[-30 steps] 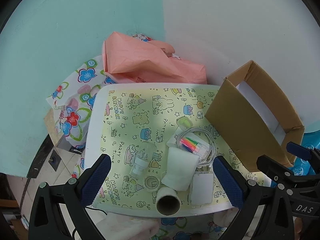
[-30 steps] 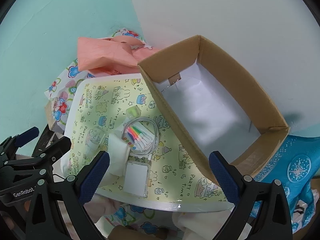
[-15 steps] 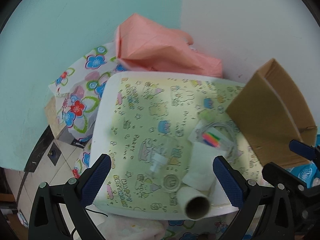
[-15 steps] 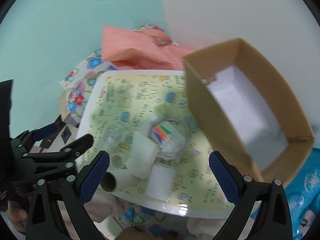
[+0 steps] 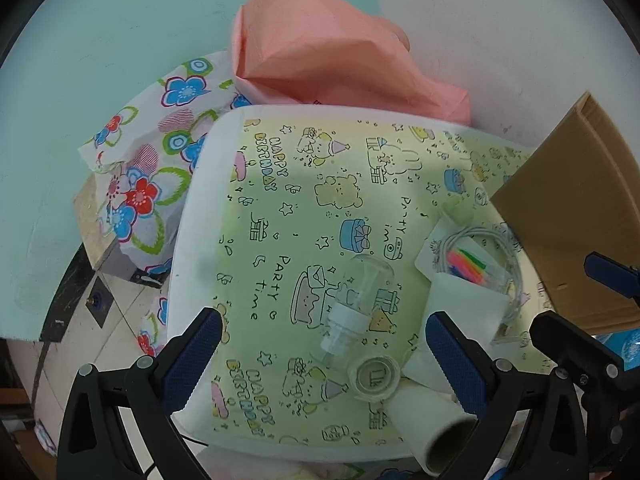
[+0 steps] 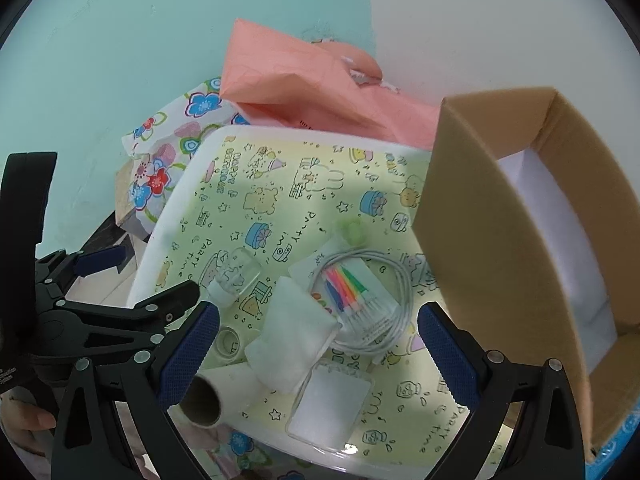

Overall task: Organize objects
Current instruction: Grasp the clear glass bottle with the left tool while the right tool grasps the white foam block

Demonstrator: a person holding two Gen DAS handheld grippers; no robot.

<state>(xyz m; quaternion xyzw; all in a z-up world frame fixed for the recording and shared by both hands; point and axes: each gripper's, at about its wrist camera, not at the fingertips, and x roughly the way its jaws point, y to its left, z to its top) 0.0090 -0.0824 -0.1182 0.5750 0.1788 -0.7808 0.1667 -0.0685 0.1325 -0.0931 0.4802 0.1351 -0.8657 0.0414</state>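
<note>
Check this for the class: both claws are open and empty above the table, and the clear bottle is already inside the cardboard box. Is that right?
Not quite. The clear bottle lies on its side on the patterned table, outside the cardboard box, as the left wrist view shows. The left claw and right claw are indeed open and empty.

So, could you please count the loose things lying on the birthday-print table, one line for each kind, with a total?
Clear bottle: 1
Tape roll: 1
Cardboard tube: 1
White tissue: 1
Candle pack: 1
White cable coil: 1
Clear flat case: 1
Small green item: 1
Total: 8
</note>
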